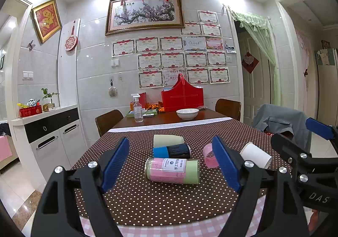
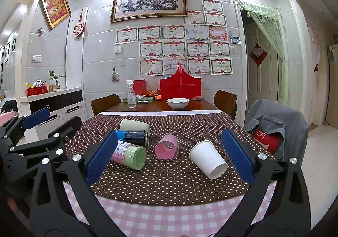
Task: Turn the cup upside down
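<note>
Near table edge [image 2: 169, 199], toppled white cup [image 2: 208, 158]

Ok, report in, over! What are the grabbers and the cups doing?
Left gripper open, empty. Right gripper open, empty. White paper cup lying on its side on the brown dotted tablecloth, not flipped. Pink plastic cup on its side beside it, apart.

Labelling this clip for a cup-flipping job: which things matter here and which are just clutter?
Job:
white paper cup
pink cup
cream cup
left claw and right claw, both open

Clutter:
white bowl
spray bottle
red box
</note>
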`<state>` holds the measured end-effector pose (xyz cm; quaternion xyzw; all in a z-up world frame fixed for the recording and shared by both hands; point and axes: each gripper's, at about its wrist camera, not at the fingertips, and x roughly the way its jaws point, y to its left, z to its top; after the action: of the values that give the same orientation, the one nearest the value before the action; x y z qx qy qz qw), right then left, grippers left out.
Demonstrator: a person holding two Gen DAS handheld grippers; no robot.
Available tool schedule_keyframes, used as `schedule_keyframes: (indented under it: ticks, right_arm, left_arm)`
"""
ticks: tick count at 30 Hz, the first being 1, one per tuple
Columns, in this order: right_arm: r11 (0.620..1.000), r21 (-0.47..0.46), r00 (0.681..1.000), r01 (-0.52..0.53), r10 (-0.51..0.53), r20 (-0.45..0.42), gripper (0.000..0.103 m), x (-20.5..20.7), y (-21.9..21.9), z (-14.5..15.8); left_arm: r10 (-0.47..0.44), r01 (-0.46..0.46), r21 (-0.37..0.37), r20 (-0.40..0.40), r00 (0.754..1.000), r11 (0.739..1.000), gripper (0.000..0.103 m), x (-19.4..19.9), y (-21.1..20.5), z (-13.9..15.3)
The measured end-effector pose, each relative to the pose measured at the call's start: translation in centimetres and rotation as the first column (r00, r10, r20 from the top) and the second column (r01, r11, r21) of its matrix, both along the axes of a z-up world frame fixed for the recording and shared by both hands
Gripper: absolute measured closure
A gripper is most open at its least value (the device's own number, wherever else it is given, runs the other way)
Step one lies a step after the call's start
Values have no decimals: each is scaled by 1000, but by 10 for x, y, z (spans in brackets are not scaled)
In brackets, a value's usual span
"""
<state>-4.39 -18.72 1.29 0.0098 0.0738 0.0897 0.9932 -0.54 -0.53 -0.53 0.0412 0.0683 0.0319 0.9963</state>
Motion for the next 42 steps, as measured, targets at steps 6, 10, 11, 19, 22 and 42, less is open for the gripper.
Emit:
schedule_keyframes:
  ticks: [6,10,11,19,22,42]
  right_arm:
    - [1000,1,1000,1,-1,-1,6,0,1,1]
    - [1000,1,1000,1,-1,-1,6,0,1,1]
    - [1000,1,1000,1,-1,-1,6,0,0,1]
    - [1000,1,1000,1,-1,-3,6,0,0,1]
    - [1000,1,1000,1,-1,-2,6,0,0,1]
    - [1000,2,1000,0,0,-7,6,2,-2,0]
  left_arm:
    - [0,0,1,0,1000,1000,24,0,0,0]
    - [0,0,1,-2,1000,1000,24,0,-1,0]
    - [0,0,1,-2,1000,1000,24,0,-1,0]
    - [1,-1,2,-3,1000,1000,24,0,-2,0]
    - [0,0,1,-3,1000,1000,24,0,-1,0]
    - [-1,1,2,-23,1000,1000,24,7,-2,-4]
